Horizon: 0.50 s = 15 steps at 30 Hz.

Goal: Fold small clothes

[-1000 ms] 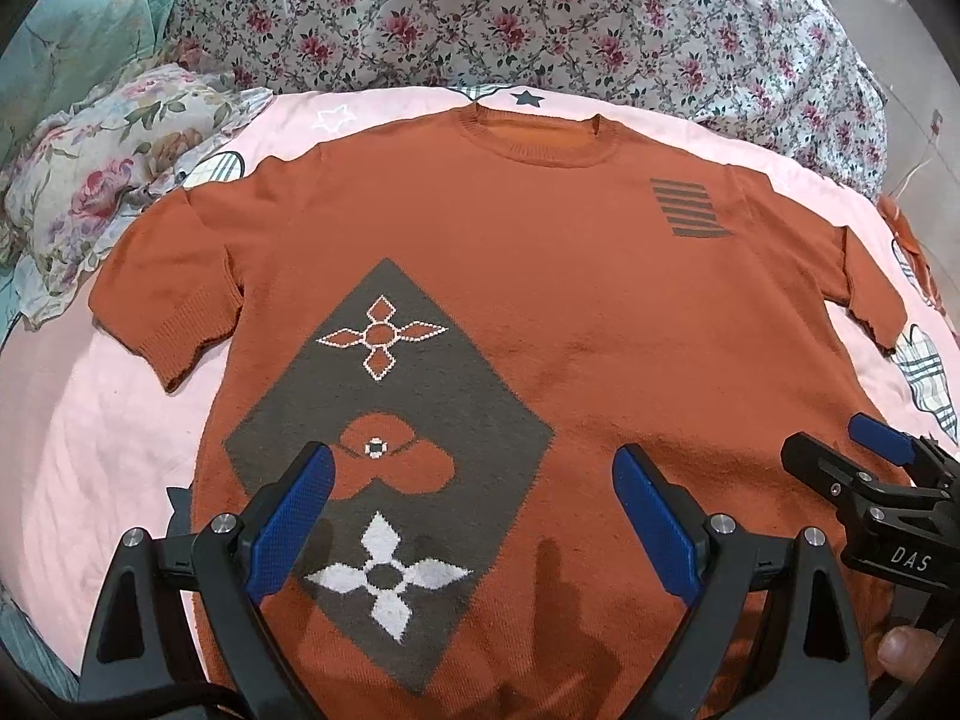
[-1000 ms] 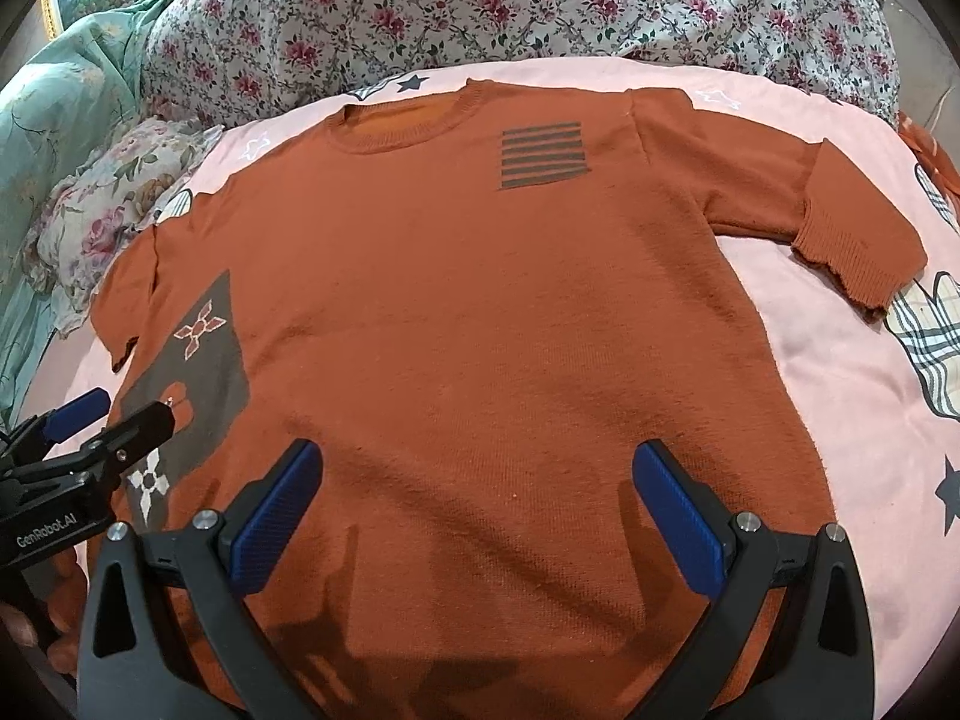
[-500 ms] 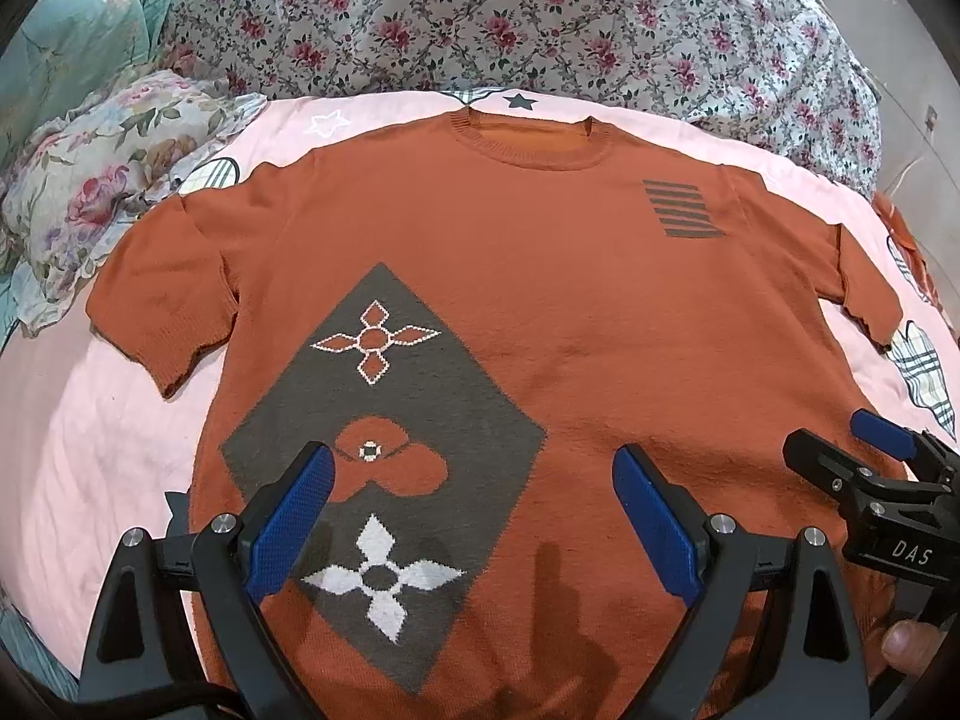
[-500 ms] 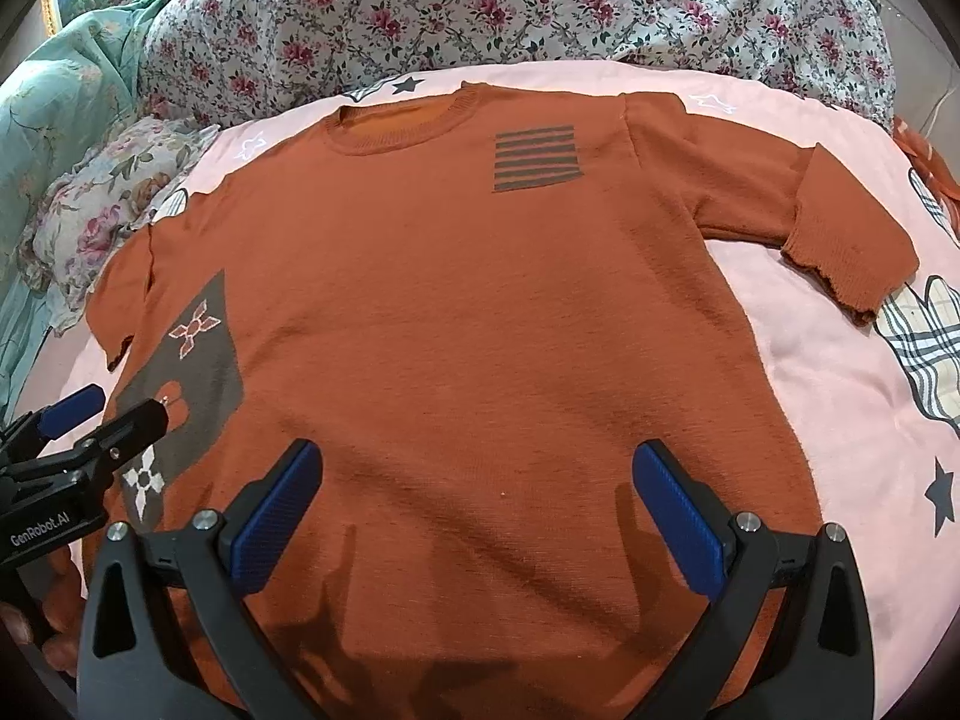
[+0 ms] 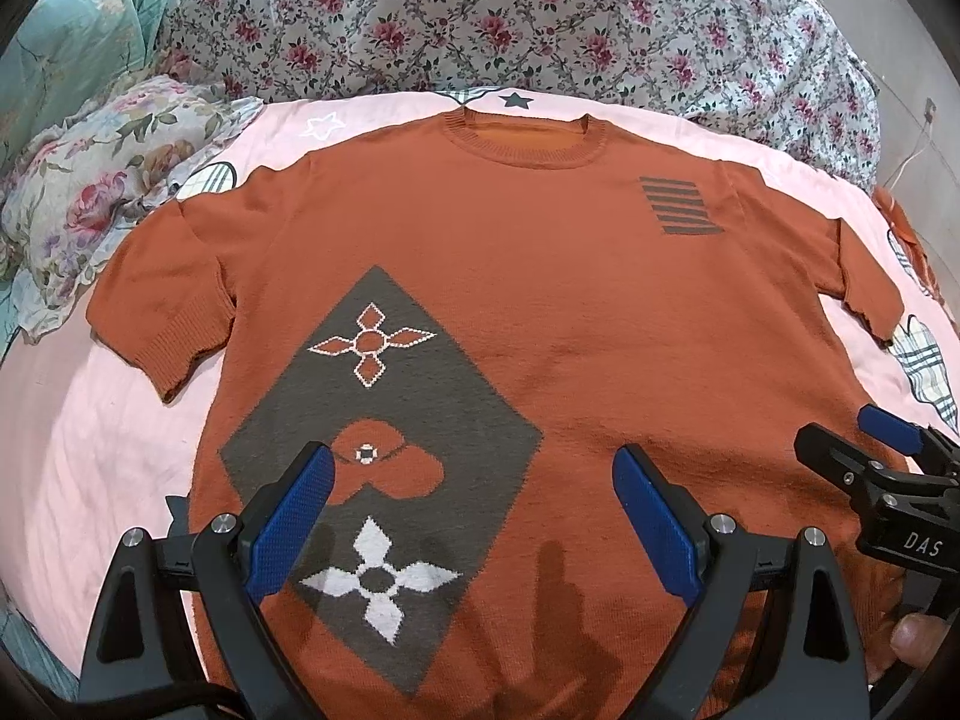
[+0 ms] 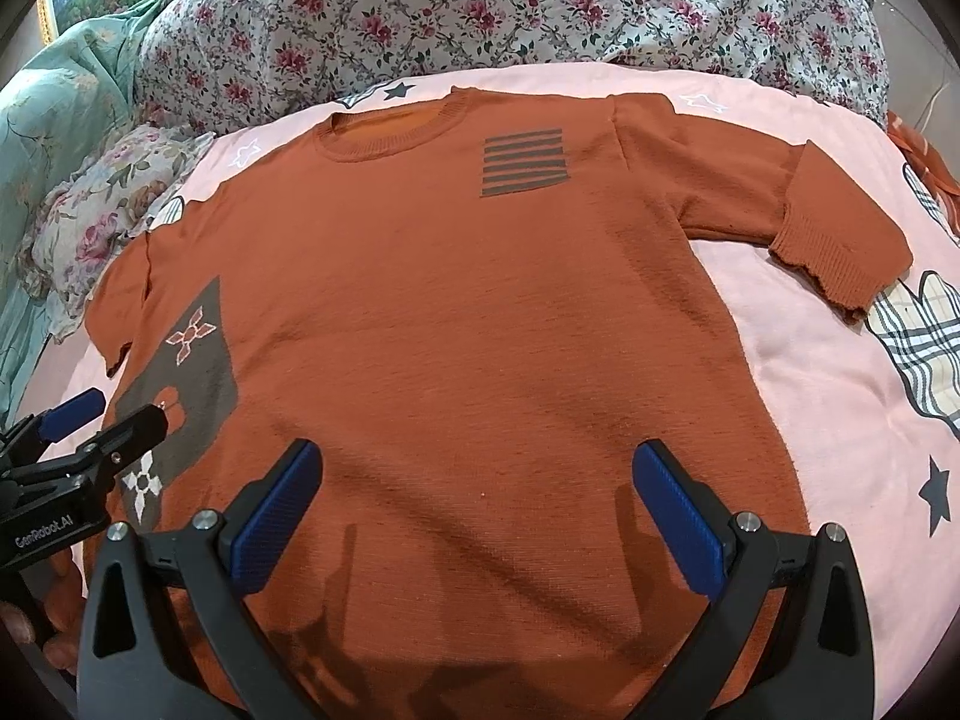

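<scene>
Tongs, left: left gripper (image 5: 471, 516), black frame with blue ribbed pads, jaws spread wide and holding nothing; it hovers over the lower left of the sweater, above the grey diamond.
Tongs, right: right gripper (image 6: 477, 516), same make, jaws equally wide and empty; it hovers over the lower right of the sweater, on plain knit.
Garment: rust-orange knitted short-sleeved sweater (image 5: 540, 312), spread flat and face up, collar away from the tongs, hem nearest them.
Left sleeve: ribbed cuff (image 5: 174, 348) lying out flat to the left of the sweater body.
Motif: grey diamond panel (image 5: 384, 438) with three flower figures, on the lower left of the sweater front.
Badge: block of grey stripes (image 6: 525, 163) on the upper right chest of the sweater.
Right sleeve: cuff (image 6: 840, 264) lying out to the right of the sweater body, edge slightly wavy.
Support: pink printed bedsheet (image 6: 828, 372) under the sweater on all sides.
Behind the sweater: floral quilt (image 5: 510, 18) heaped beyond the collar; floral pillow (image 5: 90, 180) beyond the left sleeve.
Change: over the last second both views have drawn back a little, so more of the sweater shows; neither pair of tongs has closed.
Meaning: no fold made yet; the garment seems laid out and ready, likely for a first grasp at sleeve or hem.
</scene>
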{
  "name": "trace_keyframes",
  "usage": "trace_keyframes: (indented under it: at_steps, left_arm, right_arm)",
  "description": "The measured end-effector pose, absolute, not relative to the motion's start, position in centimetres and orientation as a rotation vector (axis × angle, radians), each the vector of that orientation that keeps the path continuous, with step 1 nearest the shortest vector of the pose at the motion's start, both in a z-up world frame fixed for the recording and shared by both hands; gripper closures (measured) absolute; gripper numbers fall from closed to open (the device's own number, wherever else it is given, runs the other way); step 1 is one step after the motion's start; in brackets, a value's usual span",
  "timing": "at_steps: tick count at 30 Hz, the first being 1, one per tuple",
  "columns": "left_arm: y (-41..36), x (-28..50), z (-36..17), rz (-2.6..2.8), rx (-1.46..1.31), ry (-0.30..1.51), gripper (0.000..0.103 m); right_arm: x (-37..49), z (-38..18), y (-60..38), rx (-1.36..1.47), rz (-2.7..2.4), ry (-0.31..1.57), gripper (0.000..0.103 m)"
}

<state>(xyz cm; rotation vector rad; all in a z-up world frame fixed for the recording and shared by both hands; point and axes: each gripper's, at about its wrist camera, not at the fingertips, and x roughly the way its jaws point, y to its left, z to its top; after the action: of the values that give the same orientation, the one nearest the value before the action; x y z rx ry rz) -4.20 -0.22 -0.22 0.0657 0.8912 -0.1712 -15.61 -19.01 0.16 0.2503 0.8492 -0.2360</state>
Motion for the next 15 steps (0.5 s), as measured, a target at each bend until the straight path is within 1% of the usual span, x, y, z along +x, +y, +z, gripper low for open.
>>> trace_keyframes:
  at_steps: [15]
  left_arm:
    - [0.02,-4.03,-0.08,-0.168,0.065,0.892,0.008]
  right_arm:
    - [-15.72,0.38,-19.16,0.255,-0.238,0.843,0.0]
